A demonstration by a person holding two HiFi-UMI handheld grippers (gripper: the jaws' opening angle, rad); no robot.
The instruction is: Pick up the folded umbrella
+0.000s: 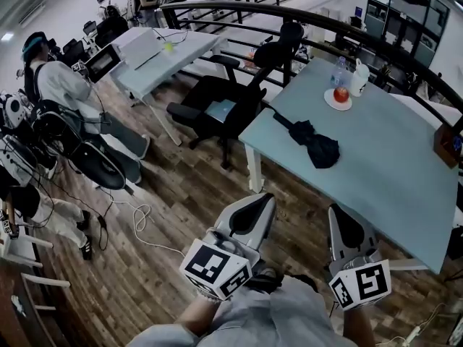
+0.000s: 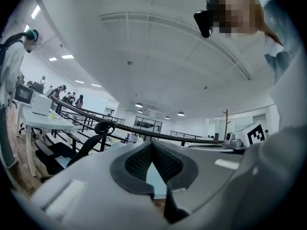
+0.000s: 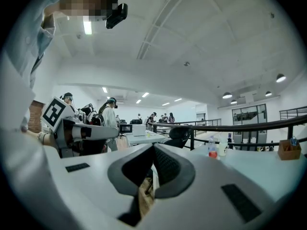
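The folded black umbrella [image 1: 315,144] lies on the pale blue table [image 1: 391,172], toward its near left part, handle pointing to the left edge. Both grippers hover over the wooden floor short of the table's front edge, well apart from the umbrella. My left gripper [image 1: 266,198] points at the table's left corner, its jaws shut with nothing between them [image 2: 152,145]. To its right, my right gripper [image 1: 337,211] also has its jaws together and empty [image 3: 153,148]. Neither gripper view shows the umbrella.
A plate with a red fruit [image 1: 338,100], a clear bottle [image 1: 340,71] and a white bottle [image 1: 359,78] stand at the table's far end; a brown box [image 1: 447,144] at its right edge. A black office chair [image 1: 224,103] stands left of the table. People and cables fill the left floor.
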